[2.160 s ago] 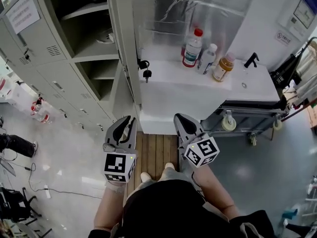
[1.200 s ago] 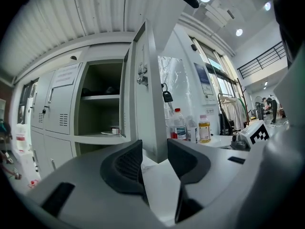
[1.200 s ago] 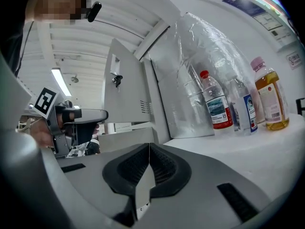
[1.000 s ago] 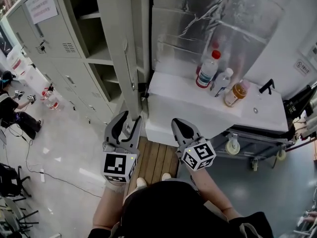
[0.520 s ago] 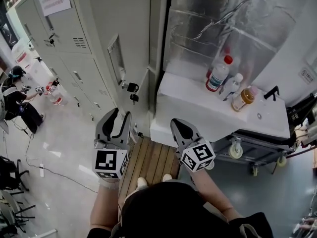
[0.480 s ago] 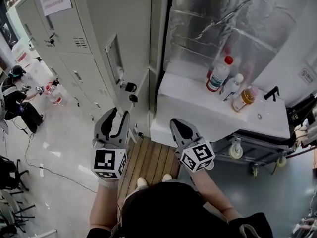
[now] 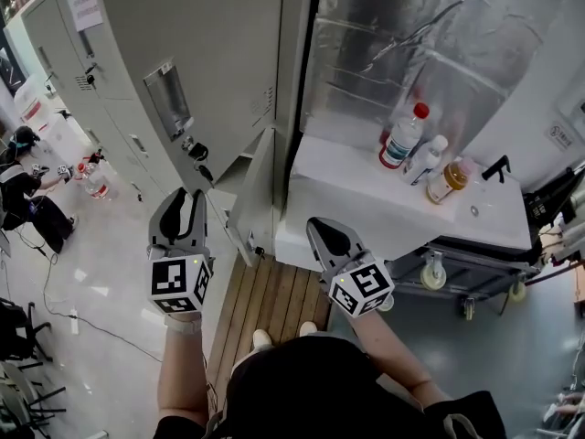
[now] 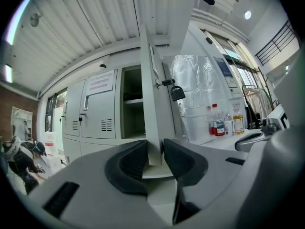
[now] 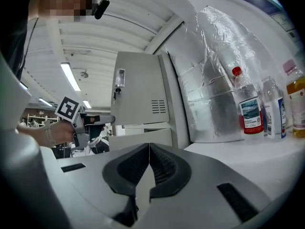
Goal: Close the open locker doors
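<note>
Currently the closing of the upper locker door (image 7: 219, 53) is the step in hand. This door stands swung out from the locker bank (image 7: 55, 44). Its compartment is seen open behind it in the left gripper view, and keys (image 7: 196, 148) hang from its lock. The left claw (image 8: 155, 152) is set level at the lower free edge of the door. Its jaws have just been closing and are now narrowed onto the sheet metal, with both pads appearing to bear on it. The right claw (image 9: 149, 149) is held closed and empty. It is kept well apart from the door, near the white bench (image 7: 366, 186) on which the bottles (image 7: 402, 135) stand.

A second, lower door (image 7: 258, 188) is seen standing ajar beside the bench.

For the next move, the gripped edge should be carried along its arc toward the frame until the door sits flush. The grip is then to be released sideways, clear of the keys. The lower door remains to be closed afterwards.
</note>
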The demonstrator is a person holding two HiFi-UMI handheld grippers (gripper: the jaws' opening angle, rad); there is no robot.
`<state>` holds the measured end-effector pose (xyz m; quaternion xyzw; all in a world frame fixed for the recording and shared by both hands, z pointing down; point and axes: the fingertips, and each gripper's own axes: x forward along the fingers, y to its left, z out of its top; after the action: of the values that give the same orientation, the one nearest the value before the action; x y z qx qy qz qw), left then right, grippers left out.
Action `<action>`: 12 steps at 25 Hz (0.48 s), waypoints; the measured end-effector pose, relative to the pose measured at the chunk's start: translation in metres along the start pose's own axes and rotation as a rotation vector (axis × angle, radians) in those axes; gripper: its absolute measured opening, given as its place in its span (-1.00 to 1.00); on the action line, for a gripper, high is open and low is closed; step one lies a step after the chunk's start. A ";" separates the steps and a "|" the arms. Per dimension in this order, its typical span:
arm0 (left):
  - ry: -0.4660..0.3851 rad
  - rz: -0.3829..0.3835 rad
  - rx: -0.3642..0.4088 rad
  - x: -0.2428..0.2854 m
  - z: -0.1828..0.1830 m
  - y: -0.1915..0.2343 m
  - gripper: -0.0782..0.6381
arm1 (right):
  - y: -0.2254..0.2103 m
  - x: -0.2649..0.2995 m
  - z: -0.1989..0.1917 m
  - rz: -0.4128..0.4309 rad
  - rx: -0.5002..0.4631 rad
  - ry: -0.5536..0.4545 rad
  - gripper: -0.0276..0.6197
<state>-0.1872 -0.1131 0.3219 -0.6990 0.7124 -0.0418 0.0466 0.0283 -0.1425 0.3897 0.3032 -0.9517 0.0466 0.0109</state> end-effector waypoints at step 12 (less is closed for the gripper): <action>0.008 0.150 -0.020 0.036 -0.012 0.061 -0.45 | 0.000 0.001 0.006 -0.025 -0.028 0.009 -0.82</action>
<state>-0.2500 -0.1479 0.3264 -0.6439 0.7633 -0.0340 0.0397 0.0277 -0.1440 0.3835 0.3145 -0.9484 0.0343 0.0199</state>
